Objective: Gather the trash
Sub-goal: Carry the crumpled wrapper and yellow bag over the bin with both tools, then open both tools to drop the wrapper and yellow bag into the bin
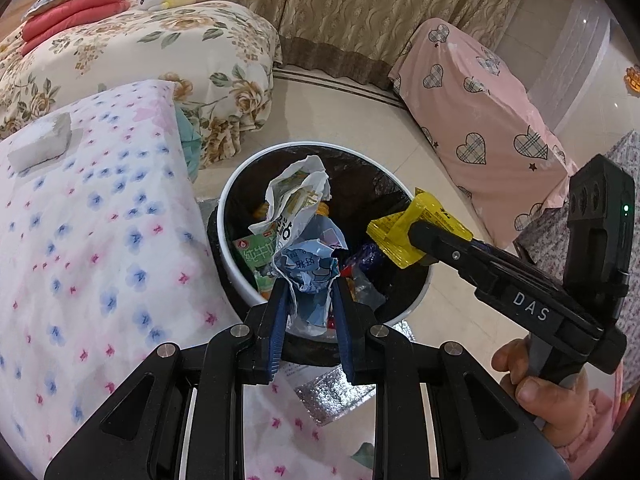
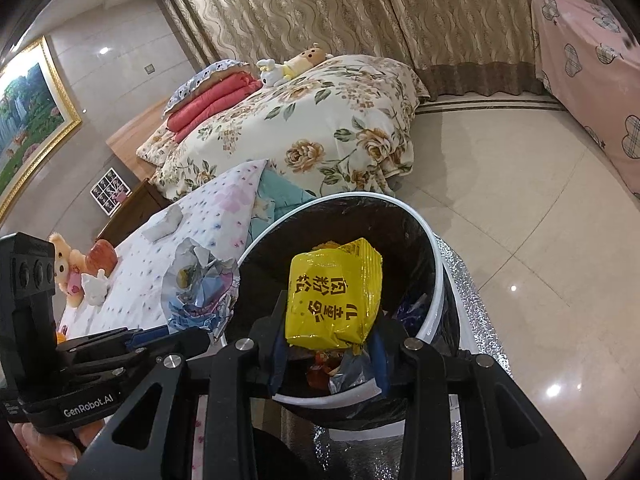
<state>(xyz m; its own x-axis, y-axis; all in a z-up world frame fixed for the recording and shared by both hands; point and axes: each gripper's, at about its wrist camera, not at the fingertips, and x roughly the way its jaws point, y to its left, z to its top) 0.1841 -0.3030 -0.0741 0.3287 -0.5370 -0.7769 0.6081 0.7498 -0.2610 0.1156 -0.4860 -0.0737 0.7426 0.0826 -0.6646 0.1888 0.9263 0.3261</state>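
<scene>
The left tongs (image 1: 308, 280) hold a crumpled blue wrapper (image 1: 310, 268). The blue pads squeeze it from both sides, so the tongs stand narrow around it. The wrapper sits right over the near edge of the trash bin (image 1: 236, 276), which is just in front of the left tongs.

The right tongs (image 2: 330, 332) hold a yellow snack packet (image 2: 334, 292). The packet stands up between the two fingers, and they pinch its lower part. It hangs over the open bin (image 2: 438, 288), just past the tips of the right tongs. From the left view, the right tongs (image 1: 420, 236) reach in from the right side and the yellow packet (image 1: 394, 232) is above the bin's far right rim.

Inside the bin, under both tongs, lie more trash bits: a big white crumpled bag (image 1: 296, 196) and a green carton (image 1: 256, 256). The bin has a white rim and a black bag inside.

To the left of the left tongs is a bed with a flowery sheet (image 1: 100, 220). A person's hand (image 1: 548, 388) holds the handle of the right tongs.
</scene>
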